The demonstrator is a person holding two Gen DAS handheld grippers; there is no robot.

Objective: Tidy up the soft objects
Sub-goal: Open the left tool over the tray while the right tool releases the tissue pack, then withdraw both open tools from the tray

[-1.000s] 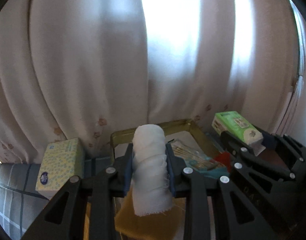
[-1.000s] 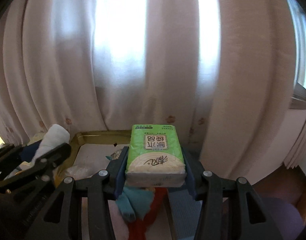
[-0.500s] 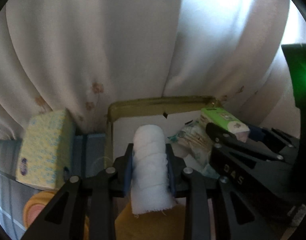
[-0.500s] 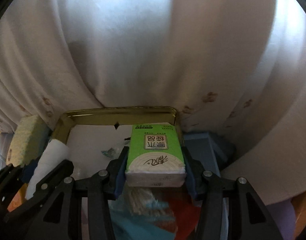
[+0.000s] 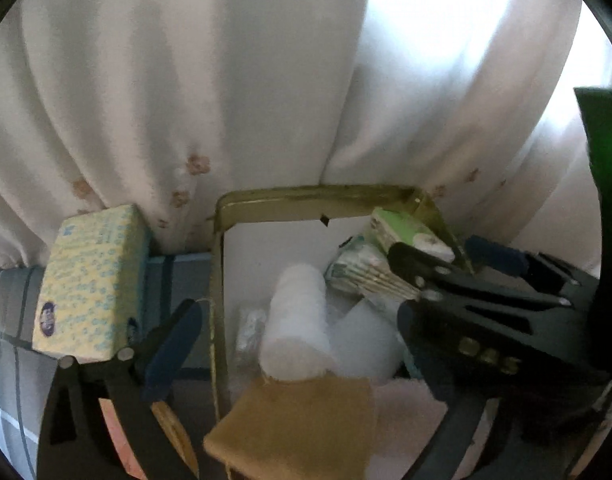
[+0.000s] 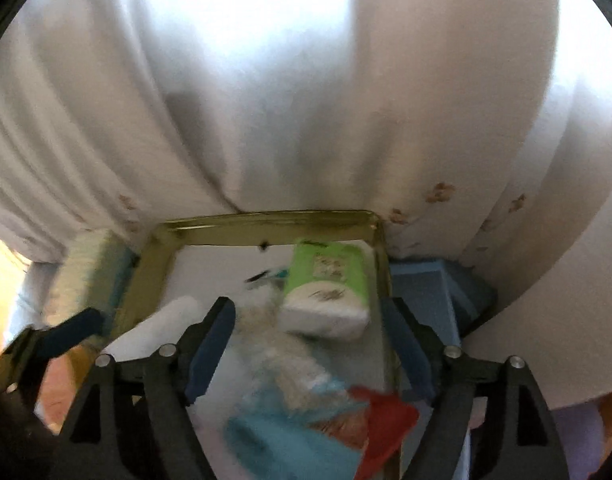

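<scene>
from the left, a yellow tissue box [image 5: 92, 284] stood outside the tray [image 5: 306, 196], close beside its left rim. the left gripper [image 5: 290, 344] had its jaws just opened wide and released; the white gauze roll [image 5: 296, 316] lay between them on the tray floor, free of the pads, its near end resting against a tan cloth [image 5: 298, 420]. further right, the right gripper [image 6: 309, 344] had also just opened its jaws. the green tissue pack [image 6: 325, 284] lay beyond the fingertips, in the far right corner of the tray, and nothing pressed on it.

the step seemed to be the release of both soft things into the tray. to do it well, i think each hand should lift straight back, with jaws kept wide, so no pad drags the roll or the pack.

room was small: the gold rim passed near the left finger [image 5: 174, 344], the curtain [image 5: 186, 80] hung just behind the tray, and the two grippers were close together.
</scene>
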